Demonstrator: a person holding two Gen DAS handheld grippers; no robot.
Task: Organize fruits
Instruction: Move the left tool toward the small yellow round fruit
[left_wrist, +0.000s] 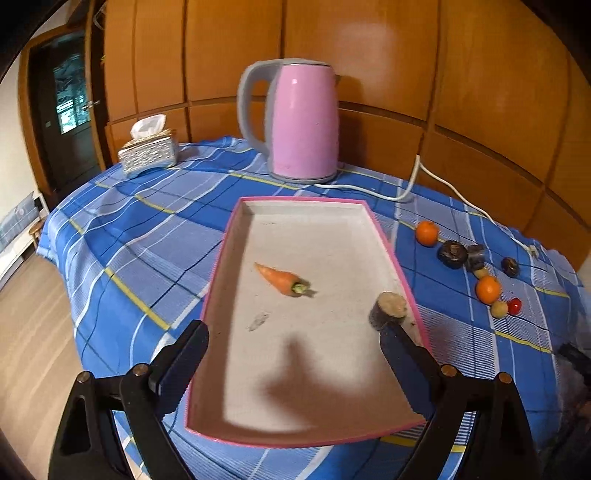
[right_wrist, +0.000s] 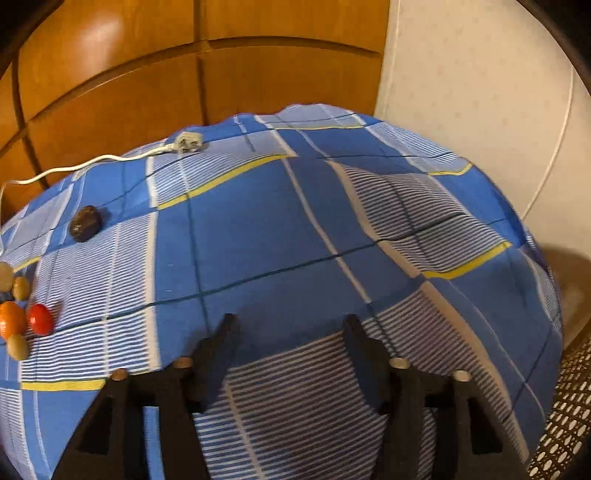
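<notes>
Above the pink-rimmed tray (left_wrist: 384, 236), the left gripper (left_wrist: 293, 345) hovers with jaws spread, empty; a carrot (left_wrist: 282, 278) lies ahead between its fingers. The right gripper (right_wrist: 291, 330), equally agape, hangs over tablecloth (right_wrist: 258, 236), a blurry, perhaps cherry tomato (right_wrist: 40, 319) far left.

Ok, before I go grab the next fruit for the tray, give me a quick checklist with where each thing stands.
1. Left gripper open and holding nothing: ok.
2. Right gripper open and holding nothing: ok.
3. Tray has bare floor beside the carrot and the cut stump: ok.
4. Loose fruit in view, such as the red fruit and orange: ok.
5. Kettle cord away from the fruit cluster: ok.
6. Fruit firmness: cannot tell.
</notes>
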